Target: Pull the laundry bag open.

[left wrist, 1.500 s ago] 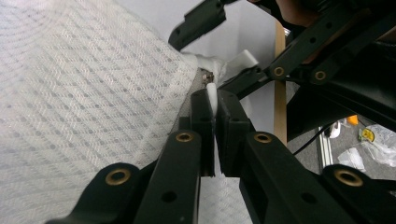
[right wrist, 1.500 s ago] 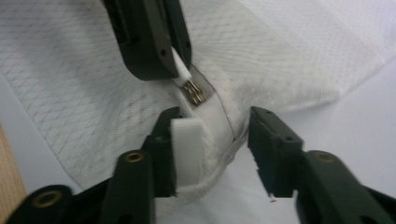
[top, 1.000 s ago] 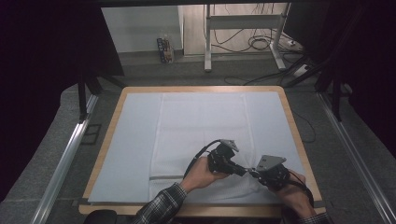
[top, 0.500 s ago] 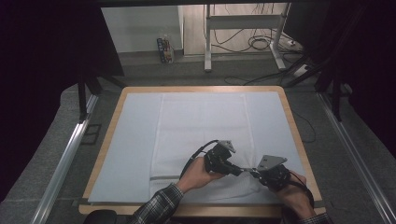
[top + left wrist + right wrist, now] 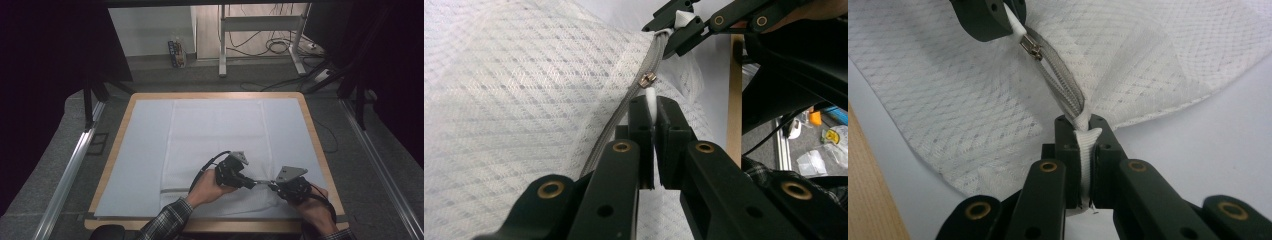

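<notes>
High view: fixed above the person's side, facing forward and down; whole table [image 5: 315, 130] framed, floor and desk legs beyond. Both grippers small at the near edge.

Left gripper view: rides its gripper, close along the jaws, facing the right gripper [image 5: 684, 20] across the zipper [image 5: 624, 120].

Right gripper view: equally close, facing back at the left gripper [image 5: 998, 20].

Shared: grey zipper, white mesh bag [image 5: 928, 80].

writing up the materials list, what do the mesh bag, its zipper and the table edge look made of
Mesh bag: white woven netting, likely synthetic; an open diamond weave shows. Zipper: grey fabric tape, with a shiny, seemingly metal slider. Table edge: light wood or wood-look, matte, faint grain.
</notes>
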The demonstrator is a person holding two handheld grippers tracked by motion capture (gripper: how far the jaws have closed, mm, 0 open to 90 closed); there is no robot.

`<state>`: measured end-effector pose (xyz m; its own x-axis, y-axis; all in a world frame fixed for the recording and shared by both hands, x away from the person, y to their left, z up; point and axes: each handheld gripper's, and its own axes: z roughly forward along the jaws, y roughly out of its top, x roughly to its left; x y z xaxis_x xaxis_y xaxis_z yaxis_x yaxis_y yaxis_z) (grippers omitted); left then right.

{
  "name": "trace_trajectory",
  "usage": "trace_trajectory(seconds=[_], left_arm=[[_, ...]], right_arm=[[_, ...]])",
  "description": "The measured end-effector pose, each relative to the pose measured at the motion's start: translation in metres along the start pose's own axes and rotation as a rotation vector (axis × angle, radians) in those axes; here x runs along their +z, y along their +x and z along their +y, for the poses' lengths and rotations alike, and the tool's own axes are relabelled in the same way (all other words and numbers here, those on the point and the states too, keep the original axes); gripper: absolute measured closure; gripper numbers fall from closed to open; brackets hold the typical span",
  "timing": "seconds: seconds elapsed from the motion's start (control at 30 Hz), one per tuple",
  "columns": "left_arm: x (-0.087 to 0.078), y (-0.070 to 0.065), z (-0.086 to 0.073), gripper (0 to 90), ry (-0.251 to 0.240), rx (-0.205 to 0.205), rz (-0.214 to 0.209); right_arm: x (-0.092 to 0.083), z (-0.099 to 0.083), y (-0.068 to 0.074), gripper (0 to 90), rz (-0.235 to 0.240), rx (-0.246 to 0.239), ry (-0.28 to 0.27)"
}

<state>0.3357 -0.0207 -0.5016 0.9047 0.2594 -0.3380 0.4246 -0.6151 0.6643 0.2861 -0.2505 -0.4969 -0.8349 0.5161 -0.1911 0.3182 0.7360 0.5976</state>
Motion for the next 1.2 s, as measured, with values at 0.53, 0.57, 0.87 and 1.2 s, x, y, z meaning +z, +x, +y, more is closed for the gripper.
trace_trajectory(seconds=[0.53,0.57,0.87,1.2], left_arm=[[-0.013,0.007,-0.012,87.3,-0.008,-0.033,0.007],[-0.014,0.007,-0.013,87.3,0.002,-0.027,0.019],[-0.022,0.009,-0.021,87.3,-0.017,-0.05,0.016],[-0.03,0.013,-0.034,87.3,-0.02,-0.077,0.038]], right_arm=[[-0.001,-0.002,-0.002,84.8,-0.006,0.01,0.0],[-0.001,-0.001,-0.002,84.8,-0.008,0.008,0.0],[-0.001,-0.003,-0.002,84.8,-0.012,0.016,0.001],[-0.001,-0.005,-0.003,84.8,-0.011,0.029,0.015]])
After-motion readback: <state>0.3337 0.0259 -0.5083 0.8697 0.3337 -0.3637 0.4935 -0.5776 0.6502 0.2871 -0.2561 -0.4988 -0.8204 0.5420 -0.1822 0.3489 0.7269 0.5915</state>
